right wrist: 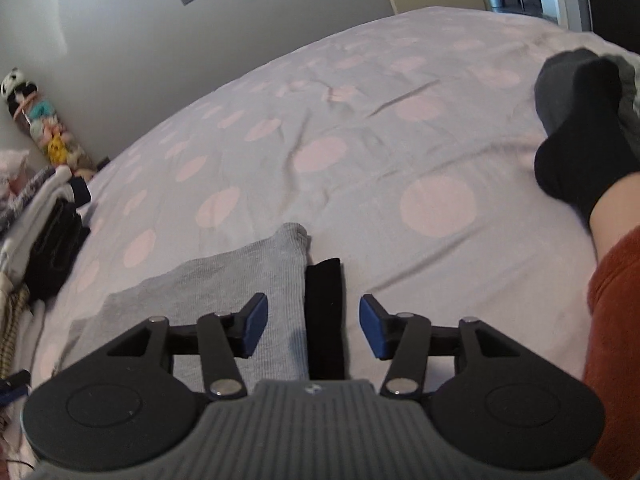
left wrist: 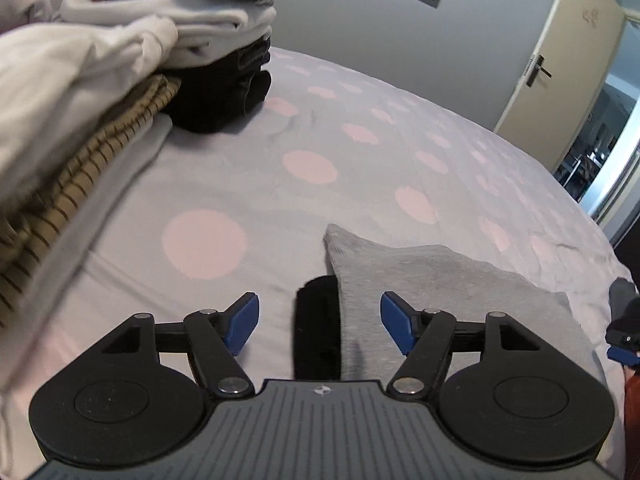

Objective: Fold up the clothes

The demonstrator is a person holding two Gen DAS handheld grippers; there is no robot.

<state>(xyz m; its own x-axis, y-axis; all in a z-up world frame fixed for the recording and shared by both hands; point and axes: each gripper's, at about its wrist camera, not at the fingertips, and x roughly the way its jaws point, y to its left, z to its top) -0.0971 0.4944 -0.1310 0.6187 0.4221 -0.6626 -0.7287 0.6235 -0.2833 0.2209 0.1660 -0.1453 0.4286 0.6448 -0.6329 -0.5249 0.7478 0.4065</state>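
A grey garment (left wrist: 420, 280) with a black waistband edge (left wrist: 316, 328) lies flat on the polka-dot bed sheet (left wrist: 304, 168). My left gripper (left wrist: 319, 322) is open, its blue pads either side of the black band, just above it. In the right wrist view the same grey garment (right wrist: 240, 292) and its other black band (right wrist: 325, 316) lie under my right gripper (right wrist: 313, 326), which is open and empty, its pads straddling the band and the garment's edge. The tip of the right gripper (left wrist: 622, 340) shows at the right edge of the left wrist view.
A stack of folded clothes (left wrist: 132, 40), white, black and striped tan, sits at the left on the bed; it also shows in the right wrist view (right wrist: 44, 232). The person's leg in a black sock (right wrist: 580, 140) rests at the right. An open door (left wrist: 560, 60) stands beyond the bed.
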